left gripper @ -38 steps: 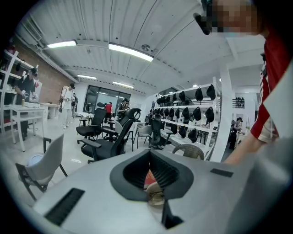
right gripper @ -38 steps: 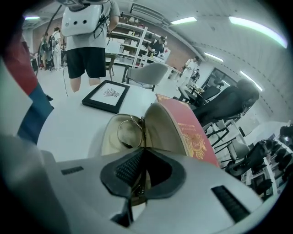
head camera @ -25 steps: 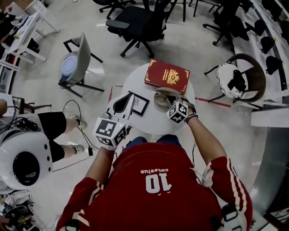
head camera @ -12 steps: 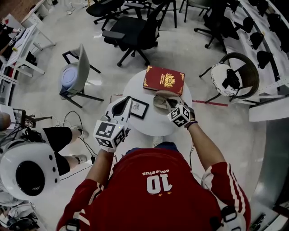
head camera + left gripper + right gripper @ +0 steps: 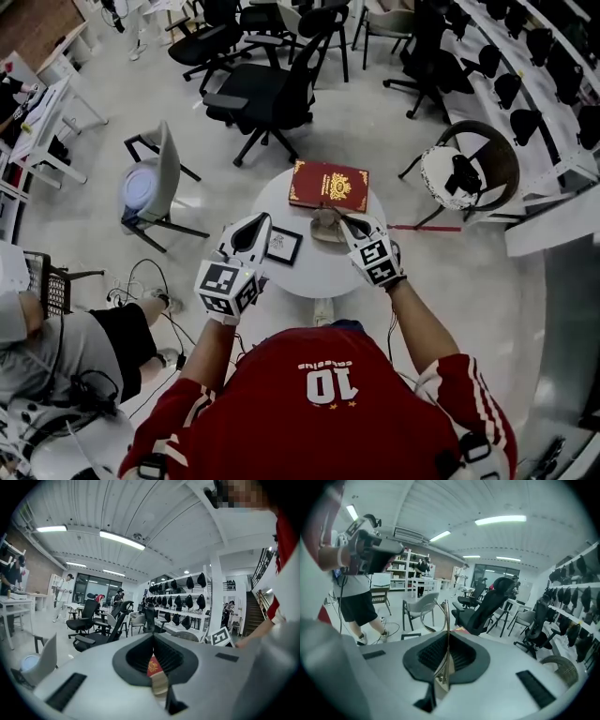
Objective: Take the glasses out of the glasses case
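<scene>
Far left in the head view there's a grey plastic chair (image 5: 161,155) on the floor. Next comes the left gripper (image 5: 262,221), hanging over the near-left edge of the small round white table (image 5: 309,270), just beside a little black-framed picture (image 5: 281,246) lying flat. Its own view shows the jaws pressed together with nothing in them. Through the slot below the tips you get a peek of the red hardcover book with gold ornament (image 5: 153,666) and the tan glasses case (image 5: 159,684) in front of it.

From above, the case (image 5: 325,225) sits mid-table, right against the near edge of the book (image 5: 328,185). It's too small there to tell what's inside.

The right gripper (image 5: 345,223) sits right beside the case, and the head view can't really show what it's got. The right gripper view does. The jaws are clamped on thin gold wire-frame glasses (image 5: 443,670), with the frame sticking up past the tips and office chairs behind it.

Far right is a round wicker chair (image 5: 502,155).
</scene>
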The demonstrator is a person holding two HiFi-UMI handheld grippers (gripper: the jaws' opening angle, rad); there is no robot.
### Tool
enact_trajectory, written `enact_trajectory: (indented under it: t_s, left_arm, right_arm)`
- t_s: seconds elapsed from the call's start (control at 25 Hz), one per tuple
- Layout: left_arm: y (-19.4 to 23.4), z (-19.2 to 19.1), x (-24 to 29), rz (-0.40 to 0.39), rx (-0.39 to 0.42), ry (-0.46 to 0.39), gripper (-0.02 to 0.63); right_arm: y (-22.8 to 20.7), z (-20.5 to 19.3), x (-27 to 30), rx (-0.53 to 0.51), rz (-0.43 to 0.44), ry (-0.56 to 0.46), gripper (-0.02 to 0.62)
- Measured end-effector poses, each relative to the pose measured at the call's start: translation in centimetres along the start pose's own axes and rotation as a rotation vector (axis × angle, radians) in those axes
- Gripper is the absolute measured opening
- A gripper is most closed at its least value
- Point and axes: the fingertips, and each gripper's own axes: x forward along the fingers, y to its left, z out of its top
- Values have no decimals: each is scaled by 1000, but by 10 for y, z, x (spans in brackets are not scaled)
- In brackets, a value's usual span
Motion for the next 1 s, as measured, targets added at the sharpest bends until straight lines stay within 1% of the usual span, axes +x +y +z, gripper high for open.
enact_trajectory:
  t_s: [0.24,0.52,0.84,1.0]
  left_arm:
    - [-7,11,3,-22,6,-10,9]
    - [-16,34,1,-45,38,-43,9]
    - [-24,54,-1,-51,50,-70,9]
    - [-31,68,-4,-64,50,-101,9]
  right_arm:
    - [-9,51,-41,115,-47,-137,25]
    - [-11,85,-99,215,-104,-270,25]
    - [-16,122,-159,277,-177,-433,25]
    - [-23,136,-187,298,-245,-497,25]
